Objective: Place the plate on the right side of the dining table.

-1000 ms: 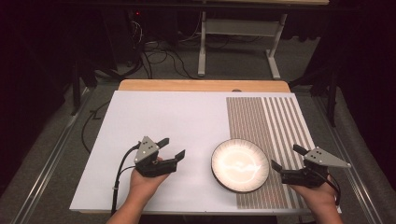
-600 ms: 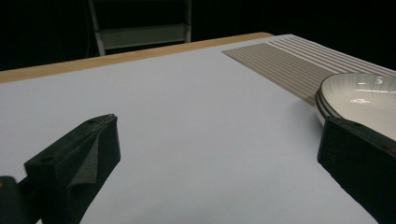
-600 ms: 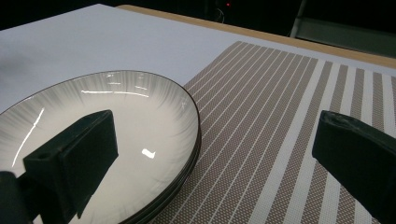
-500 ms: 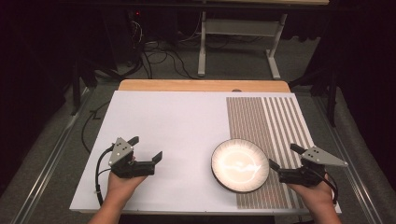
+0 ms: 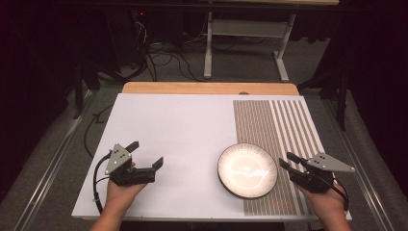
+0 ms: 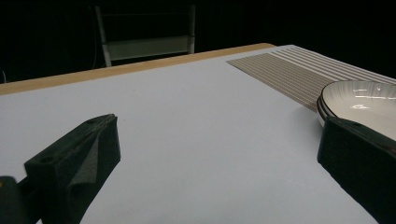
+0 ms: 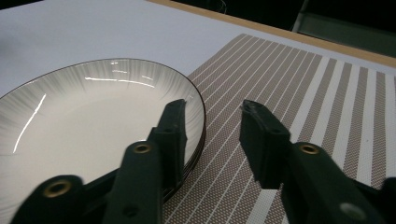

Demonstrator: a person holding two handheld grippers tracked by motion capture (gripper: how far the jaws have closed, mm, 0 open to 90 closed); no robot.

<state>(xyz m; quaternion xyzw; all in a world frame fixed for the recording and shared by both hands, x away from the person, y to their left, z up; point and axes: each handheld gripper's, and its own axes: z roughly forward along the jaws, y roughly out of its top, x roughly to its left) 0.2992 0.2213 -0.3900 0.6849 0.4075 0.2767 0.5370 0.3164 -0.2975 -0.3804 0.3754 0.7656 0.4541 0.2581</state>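
A white ribbed plate with a dark rim [image 5: 248,170] [image 7: 93,116] sits on the near end of a brown striped placemat [image 5: 279,125] [image 7: 303,79]. My right gripper [image 5: 286,160] [image 7: 212,109] is just right of the plate and level with its rim. Its jaws have just been closing to a narrow gap. One jaw is over the rim and the other over the mat, and nothing is pressed between them. My left gripper [image 5: 146,154] [image 6: 217,126] is over the bare white tabletop at front left. Its jaws have just opened wide and hold nothing. The plate [image 6: 359,100] lies beyond its right jaw.
The white table top [image 5: 183,130] has a wooden strip [image 5: 207,88] along its far edge. Beyond it are a metal table frame [image 5: 245,29] and cables [image 5: 159,53] on a dark floor. A cable trails from the left gripper by the front left edge.
My left gripper has moved left, away from the plate, and its jaws have spread. The right gripper stayed put while its jaws narrowed. The plate has not moved.
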